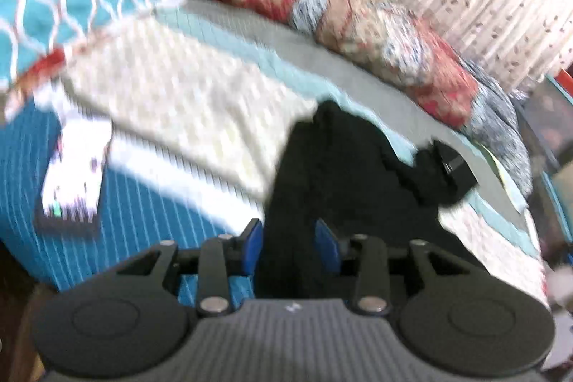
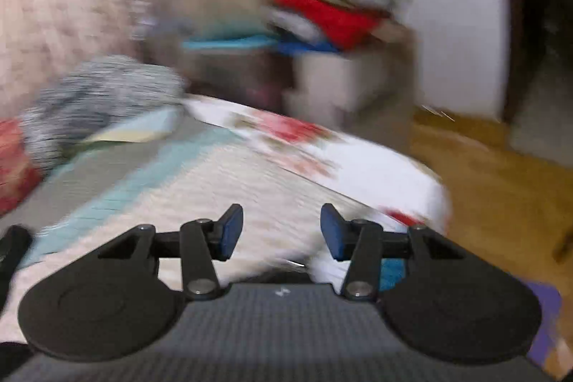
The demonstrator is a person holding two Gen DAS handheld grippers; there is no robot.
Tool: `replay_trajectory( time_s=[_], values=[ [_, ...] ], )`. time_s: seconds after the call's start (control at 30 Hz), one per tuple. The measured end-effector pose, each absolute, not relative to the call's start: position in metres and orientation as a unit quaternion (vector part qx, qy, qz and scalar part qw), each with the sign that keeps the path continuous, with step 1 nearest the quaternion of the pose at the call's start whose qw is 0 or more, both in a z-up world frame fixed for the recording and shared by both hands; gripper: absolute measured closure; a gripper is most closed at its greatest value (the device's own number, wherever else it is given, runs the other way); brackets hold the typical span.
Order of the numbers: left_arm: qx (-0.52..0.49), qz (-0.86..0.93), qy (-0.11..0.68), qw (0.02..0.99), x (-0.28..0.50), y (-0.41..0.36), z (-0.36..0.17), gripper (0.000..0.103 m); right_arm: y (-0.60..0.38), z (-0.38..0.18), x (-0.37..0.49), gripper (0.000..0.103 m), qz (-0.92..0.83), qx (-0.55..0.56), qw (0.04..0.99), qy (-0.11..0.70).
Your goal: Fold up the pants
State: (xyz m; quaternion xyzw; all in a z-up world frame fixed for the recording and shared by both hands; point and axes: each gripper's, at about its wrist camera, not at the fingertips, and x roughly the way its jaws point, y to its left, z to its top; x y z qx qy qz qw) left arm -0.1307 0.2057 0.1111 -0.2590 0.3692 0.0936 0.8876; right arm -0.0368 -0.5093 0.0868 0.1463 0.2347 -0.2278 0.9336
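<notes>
Black pants (image 1: 343,167) sit between my left tool's (image 1: 290,247) part-open pads, bunched on the quilted bed (image 1: 186,88). Right tool (image 2: 281,231) gapes empty over the bedspread, wood floor (image 2: 501,188) beyond.

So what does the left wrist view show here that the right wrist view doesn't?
Only the left wrist view shows the black pants lying on the bed, reaching in between the left claw's parted blue pads, though blur hides whether the pads touch them. It also shows a teal patterned pillow and a small white box.

Only the right wrist view shows the right claw, open with nothing between its pads, the wooden floor and a stack of clothes behind the bed.

Both show the striped bedspread and the grey knitted fabric.
</notes>
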Motion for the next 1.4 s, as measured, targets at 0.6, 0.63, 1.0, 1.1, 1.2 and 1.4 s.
replay_trajectory(
  time_s=[0.6,0.63,1.0,1.1,1.2,1.4],
  values=[
    [-0.162,0.077,0.37,0.912,0.117,0.174,0.032,0.024,-0.172,0.012,0.19,0.052,0.2,-0.191,0.914,0.296],
    [-0.146,0.072,0.371,0.914,0.124,0.17,0.03,0.023,-0.161,0.003,0.194,0.052,0.208,-0.226,0.905,0.295],
    [-0.135,0.056,0.372,0.917,0.126,0.162,0.022,0.092,-0.212,0.0,0.237,0.088,0.125,-0.191,0.926,0.302],
    [-0.148,0.06,0.333,0.929,0.096,0.168,0.049,0.092,-0.281,0.056,0.223,0.09,0.091,-0.016,0.95,0.297],
    [-0.169,0.064,0.294,0.938,0.061,0.176,0.072,0.092,-0.351,0.108,0.188,0.092,0.075,0.119,0.951,0.275],
    [-0.232,0.097,0.236,0.939,-0.006,0.198,0.096,0.092,-0.463,0.188,0.09,0.093,0.041,0.296,0.931,0.209]
  ],
)
